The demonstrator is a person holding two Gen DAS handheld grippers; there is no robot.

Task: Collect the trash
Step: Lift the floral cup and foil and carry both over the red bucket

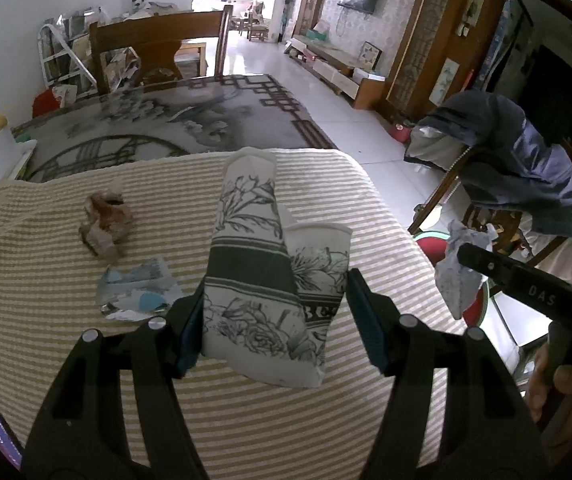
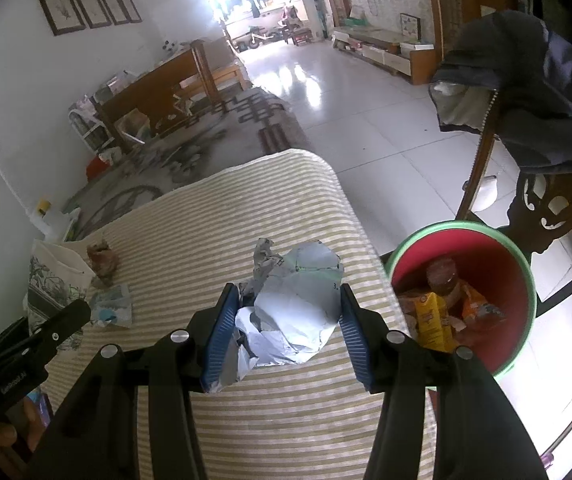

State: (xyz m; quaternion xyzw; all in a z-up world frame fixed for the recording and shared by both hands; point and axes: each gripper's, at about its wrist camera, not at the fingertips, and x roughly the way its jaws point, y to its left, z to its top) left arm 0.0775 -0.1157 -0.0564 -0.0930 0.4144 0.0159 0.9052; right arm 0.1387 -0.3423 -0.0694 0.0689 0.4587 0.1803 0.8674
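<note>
1. The left gripper (image 1: 273,316) is seen clenched on a flattened paper cup (image 1: 261,280) printed with a dark floral pattern. Both blue pads are pressed against the cup's sides, and the cup is held above the striped cloth (image 1: 65,232).

2. The right gripper (image 2: 286,320) is seen clenched on a crumpled ball of pale paper (image 2: 290,312). Its ribbed blue pads (image 2: 221,332) are set against either flank of the ball, which is carried over the right-hand part of the same cloth.

3. In the left wrist view, the right gripper and its paper are seen off the cloth's right edge, in front of the bin.

4. Two pieces of trash are noted lying on the cloth, left of the held cup: a brown crumpled wad (image 1: 105,224) and, just nearer the camera, a torn blue-and-white wrapper (image 1: 137,292). The two lie near each other; contact between them cannot be judged.

5. A red bin with a green rim (image 2: 522,264) is recorded on the floor just beside the cloth's right edge. A brown-capped bottle (image 2: 442,276) and yellow and orange packaging (image 2: 434,316) are visible inside it.

6. Beyond the bin, a dark jacket (image 2: 546,92) is seen draped over a carved wooden chair (image 2: 546,208).

7. Behind the cloth, a grey patterned rug (image 1: 189,120) and a white tiled floor (image 2: 366,120) are noted.
</note>
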